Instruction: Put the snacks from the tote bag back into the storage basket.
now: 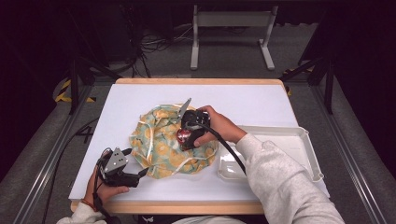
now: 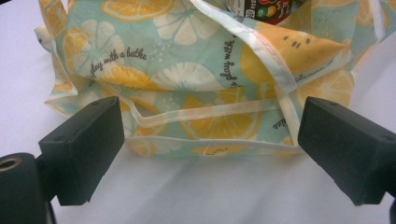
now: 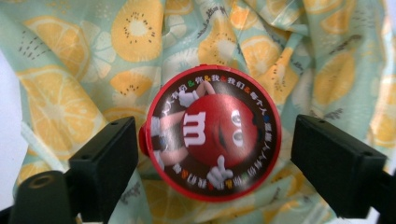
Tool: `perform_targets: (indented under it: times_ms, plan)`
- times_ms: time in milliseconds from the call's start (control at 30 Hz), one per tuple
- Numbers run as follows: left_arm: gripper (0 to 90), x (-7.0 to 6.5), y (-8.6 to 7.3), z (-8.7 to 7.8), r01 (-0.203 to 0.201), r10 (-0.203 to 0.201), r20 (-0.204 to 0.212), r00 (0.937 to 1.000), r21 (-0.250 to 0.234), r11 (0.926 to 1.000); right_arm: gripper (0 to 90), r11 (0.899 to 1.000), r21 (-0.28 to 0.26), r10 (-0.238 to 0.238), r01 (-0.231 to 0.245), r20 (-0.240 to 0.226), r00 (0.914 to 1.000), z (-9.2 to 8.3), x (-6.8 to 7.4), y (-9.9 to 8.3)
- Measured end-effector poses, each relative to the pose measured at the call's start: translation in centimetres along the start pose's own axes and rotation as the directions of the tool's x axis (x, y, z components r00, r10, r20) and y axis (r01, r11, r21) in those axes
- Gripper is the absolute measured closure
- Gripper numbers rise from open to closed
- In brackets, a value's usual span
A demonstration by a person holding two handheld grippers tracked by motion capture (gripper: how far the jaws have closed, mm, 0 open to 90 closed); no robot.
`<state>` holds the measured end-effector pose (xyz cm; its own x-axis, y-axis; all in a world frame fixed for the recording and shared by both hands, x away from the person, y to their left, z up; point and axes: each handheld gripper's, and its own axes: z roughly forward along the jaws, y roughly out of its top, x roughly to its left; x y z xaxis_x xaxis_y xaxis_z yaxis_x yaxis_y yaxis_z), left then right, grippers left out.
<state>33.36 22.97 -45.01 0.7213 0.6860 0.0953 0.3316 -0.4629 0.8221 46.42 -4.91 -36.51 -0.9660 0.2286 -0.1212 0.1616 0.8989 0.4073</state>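
From the high view, the fabric bag lies crumpled in the middle of the white table, pale green with orange and lemon slices printed on it and white trim along its edges. A round red candy tub sits on the bag's folds, under my right gripper, which I hold from above with my right hand. To the right of the bag, near the table's edge, a white tray lies with nothing visible in it. My left gripper rests low at the near left corner of the bag, in my left hand.

In the left gripper view, the bag's trimmed hem lies flat on the table just ahead of my jaws. They stand wide apart on either side of it, gripping nothing, and I cannot tell whether a pad brushes the cloth. The tub's dark rim peeks over the top folds.

In the right gripper view, the tub's lid faces me: a red ring around a dark disc with a red cartoon candy character and small coloured lettering. The tub rests on the bag's cloth. My jaws straddle it; the left pad is at the tub's rim, the right pad stands clear, so it is released, not clamped.
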Motion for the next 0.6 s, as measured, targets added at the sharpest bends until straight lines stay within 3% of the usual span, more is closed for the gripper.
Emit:
perform_targets:
  times_ms: [67, 167, 467, 600]
  plan:
    - [7.8, 0.03, -0.06, -0.08, -0.001, 0.001, 0.001, 1.0000, -0.003, 1.0000, 22.2, 1.000, 0.027, 0.007, -0.006, -0.015, 0.9999, 0.63, -0.14, 0.11]
    - [7.8, 0.03, -0.15, -0.17, 0.005, -0.005, 0.001, 1.0000, -0.004, 1.0000, 23.4, 1.000, 0.019, 0.014, -0.013, -0.032, 0.9994, 0.88, -0.27, 0.21]
    - [7.8, 0.00, -0.14, -0.19, 0.002, -0.002, 0.005, 1.0000, -0.002, 1.0000, 23.6, 1.000, 0.028, 0.015, -0.014, -0.025, 0.9996, 0.91, -0.14, 0.43]
    - [7.8, -0.01, -0.17, -0.16, 0.007, -0.007, 0.006, 1.0000, 0.000, 1.0000, 23.6, 0.999, 0.032, -0.008, 0.009, -0.025, 0.9996, 0.69, -0.06, 0.42]
